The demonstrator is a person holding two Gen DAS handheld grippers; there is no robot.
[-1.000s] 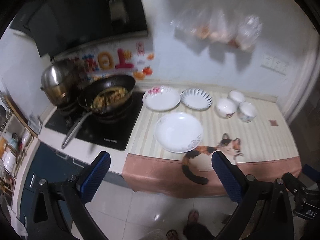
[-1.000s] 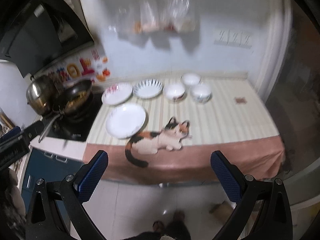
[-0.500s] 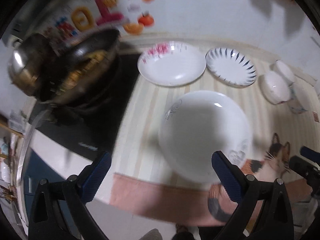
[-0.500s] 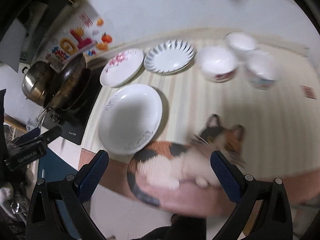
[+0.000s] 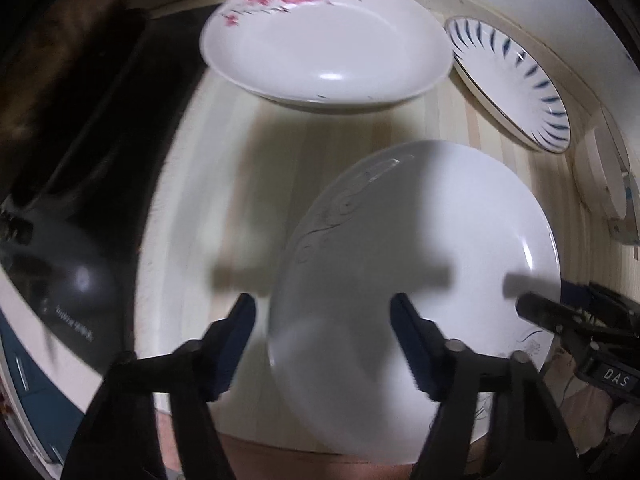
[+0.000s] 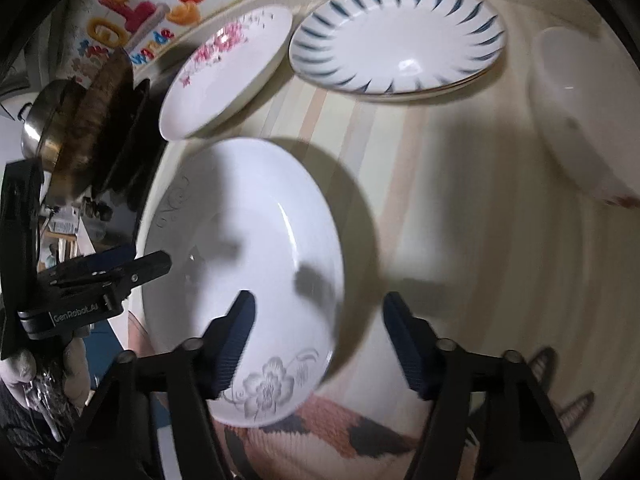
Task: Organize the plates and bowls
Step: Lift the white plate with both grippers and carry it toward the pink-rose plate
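Observation:
A large white plate (image 5: 420,264) with a grey flower print lies on the striped counter cloth (image 5: 224,168). My left gripper (image 5: 326,340) points down over the plate's left rim; its jaws are closing with the rim between them, and the pads are clear of it. My right gripper (image 6: 320,338) straddles the right rim of the same plate (image 6: 248,240), its jaws also closing without touching. Each gripper shows in the other's view: the right gripper (image 5: 536,312) and the left gripper (image 6: 156,264). Behind stand a pink-flowered plate (image 5: 324,40), a blue-striped plate (image 6: 396,36) and a white bowl (image 6: 576,120).
A black cooktop (image 5: 80,168) borders the cloth on the left, with a wok and a steel pot (image 6: 80,128) on it. The cloth's cat picture (image 6: 340,432) hangs at the counter's front edge. Bare striped cloth (image 6: 460,240) lies between the big plate and the bowl.
Both grippers have dropped from well off the counter to just over the large white plate, one at each side. Both pairs of jaws have narrowed from wide open.

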